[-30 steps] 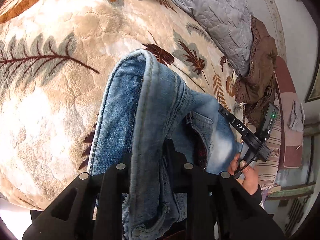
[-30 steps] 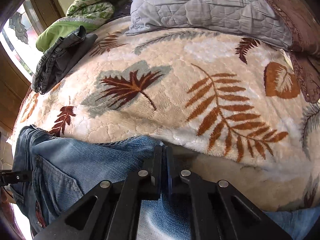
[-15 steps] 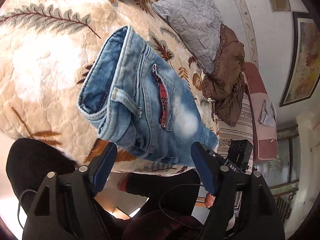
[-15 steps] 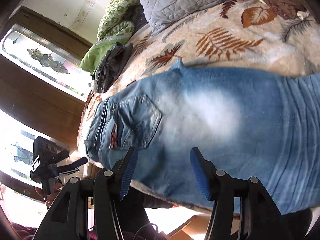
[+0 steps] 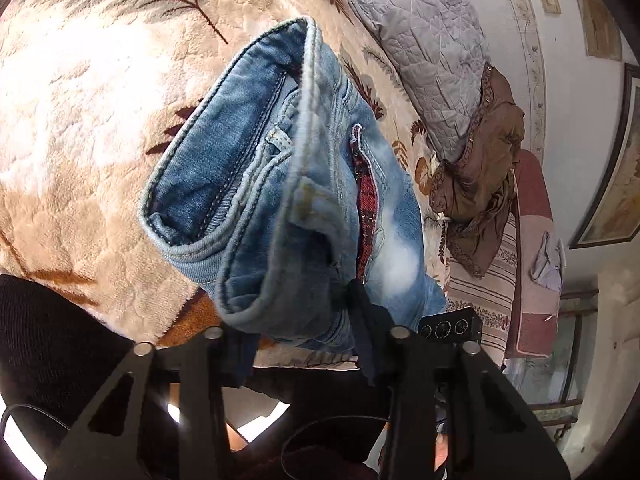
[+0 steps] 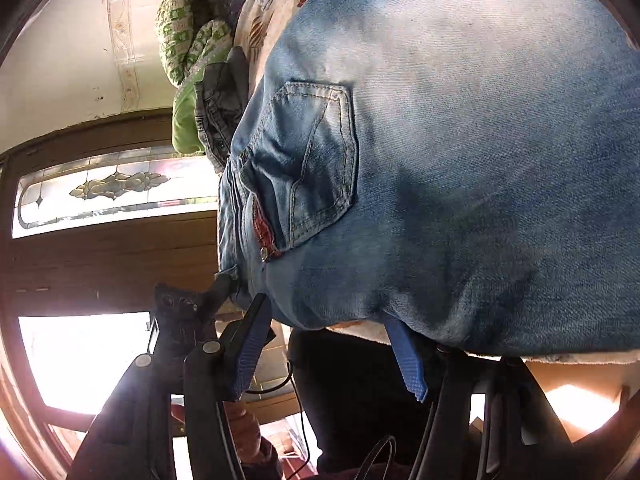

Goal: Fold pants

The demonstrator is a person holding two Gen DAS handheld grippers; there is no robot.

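**Jeans at the bed's near edge, both hand-held grippers around the denim**

Where the bed's leaf-patterned blanket (image 5: 80,128) curves down at its near edge, the blue jeans (image 5: 288,184) are laid, with the waistband bunched towards the left wrist camera and a back pocket (image 6: 316,160) seen in the right wrist view. The left hand-held gripper (image 5: 304,328) is set at the waistband end, its fingers parted with a thick roll of denim between them; whether the fabric is actually pinched cannot be told, since the fingertips are partly hidden by the cloth. The right hand-held gripper (image 6: 332,344) is held wide open, its blue pads (image 6: 248,352) spread apart at the lower edge of the jeans, and nothing is clamped between them. A red strip (image 5: 366,208) is seen along a pocket opening. A grey quilted pillow (image 5: 432,60) is placed at the far side of the bed, with a brown garment (image 5: 480,168) just beside it. In the right wrist view a green patterned quilt (image 6: 188,40) and a folded grey garment (image 6: 224,108) are seen beyond the jeans, near a stained-glass window (image 6: 104,188).
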